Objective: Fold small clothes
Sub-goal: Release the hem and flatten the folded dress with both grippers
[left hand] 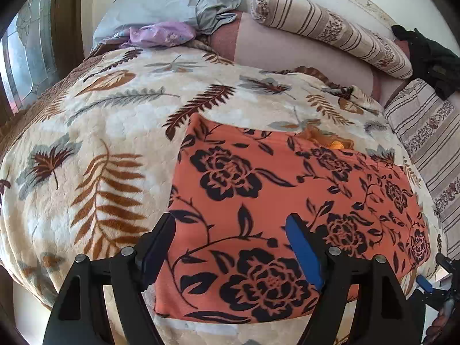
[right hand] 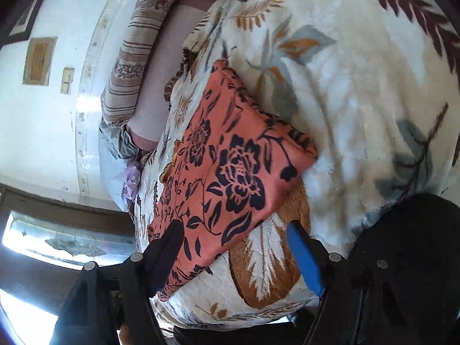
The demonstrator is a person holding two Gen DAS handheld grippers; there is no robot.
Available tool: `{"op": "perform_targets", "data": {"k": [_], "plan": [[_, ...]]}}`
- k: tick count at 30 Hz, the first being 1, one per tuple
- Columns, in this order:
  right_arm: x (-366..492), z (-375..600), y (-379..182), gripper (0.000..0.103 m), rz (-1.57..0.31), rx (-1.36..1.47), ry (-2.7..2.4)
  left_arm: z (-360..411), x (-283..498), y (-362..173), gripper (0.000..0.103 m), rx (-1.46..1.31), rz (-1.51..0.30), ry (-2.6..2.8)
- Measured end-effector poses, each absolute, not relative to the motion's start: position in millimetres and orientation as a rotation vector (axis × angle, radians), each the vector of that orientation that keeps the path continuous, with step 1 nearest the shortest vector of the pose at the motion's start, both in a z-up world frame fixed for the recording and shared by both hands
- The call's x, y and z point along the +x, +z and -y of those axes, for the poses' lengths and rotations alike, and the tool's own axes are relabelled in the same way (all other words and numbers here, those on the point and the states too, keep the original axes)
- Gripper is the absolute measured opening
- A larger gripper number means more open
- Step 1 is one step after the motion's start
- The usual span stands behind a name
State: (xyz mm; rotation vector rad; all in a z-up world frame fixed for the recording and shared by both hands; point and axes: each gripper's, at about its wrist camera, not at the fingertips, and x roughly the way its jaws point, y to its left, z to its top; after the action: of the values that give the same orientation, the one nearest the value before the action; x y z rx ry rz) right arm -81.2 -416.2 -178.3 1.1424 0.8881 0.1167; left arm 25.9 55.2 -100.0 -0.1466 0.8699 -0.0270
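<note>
- The orange flowered garment lies flat on the leaf-print blanket covering the bed, already looking like a folded rectangle with straight edges.
- In the left wrist view the left gripper hangs directly over the garment's near edge, fingers spread wide and holding nothing; the cloth runs away from it and off to its right.
- In the right wrist view the right gripper is tilted, released and empty as well. Its dark finger sits over the garment's near corner, its blue finger over bare blanket.
- The garment's long axis seems to run across the left gripper's view, so the left is better centred on it; the right reaches only a corner.
- A next fold would probably need both grippers to pinch the near edge.
- A striped bolster lies well beyond.
</note>
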Motion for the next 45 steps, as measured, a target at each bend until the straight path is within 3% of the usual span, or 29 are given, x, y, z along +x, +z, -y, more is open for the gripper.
{"op": "perform_targets", "data": {"k": [7,8,9,14,17,19,22,23,24,26,31,37,38,39,40,42,45], "plan": [[-48,445,-193,0.074,-0.797,1.228,0.054,-10,34,-93,0.080,-0.091,-0.890,-0.116],[-44,447,-193,0.057,-0.808,1.221,0.036,-5,34,-95,0.080,-0.090,-0.900,-0.122],[-40,447,-189,0.009,-0.828,1.182,0.022,0,34,-96,0.080,-0.088,-0.908,-0.125],[-44,436,-131,0.009,-0.790,0.890,0.026,21,29,-78,0.080,-0.037,-0.815,-0.166],[-32,435,-170,0.018,-0.918,0.843,-0.030,35,44,-104,0.080,0.088,-0.886,-0.123],[-42,455,-200,0.018,-0.866,1.068,0.043,33,58,-142,0.081,0.095,-1.043,-0.099],[-51,469,-189,0.028,-0.889,1.098,0.073,33,49,-141,0.081,0.095,-0.951,-0.082],[-54,474,-181,0.040,-0.882,1.075,0.071,34,48,-141,0.082,0.108,-0.943,-0.085],[-56,479,-175,0.066,-0.867,1.069,0.060,34,48,-142,0.082,0.108,-0.942,-0.089],[-51,490,-162,0.086,-0.800,1.093,0.057,30,49,-142,0.083,0.085,-0.948,-0.101],[17,497,-139,0.086,-0.825,1.008,0.165,29,45,-146,0.084,0.083,-0.926,-0.104],[118,473,-164,0.084,-1.070,0.844,0.246,27,46,-147,0.084,0.076,-0.922,-0.115],[124,465,-167,0.079,-1.099,0.805,0.261,27,46,-147,0.084,0.076,-0.918,-0.117],[129,454,-163,0.046,-1.119,0.720,0.281,27,46,-148,0.085,0.076,-0.914,-0.118],[133,444,-160,0.023,-1.152,0.636,0.275,26,46,-148,0.085,0.074,-0.911,-0.121],[125,438,-147,0.015,-1.128,0.551,0.240,26,46,-148,0.085,0.073,-0.907,-0.127],[127,439,-144,0.015,-1.094,0.491,0.123,25,46,-149,0.086,0.071,-0.897,-0.129]]}}
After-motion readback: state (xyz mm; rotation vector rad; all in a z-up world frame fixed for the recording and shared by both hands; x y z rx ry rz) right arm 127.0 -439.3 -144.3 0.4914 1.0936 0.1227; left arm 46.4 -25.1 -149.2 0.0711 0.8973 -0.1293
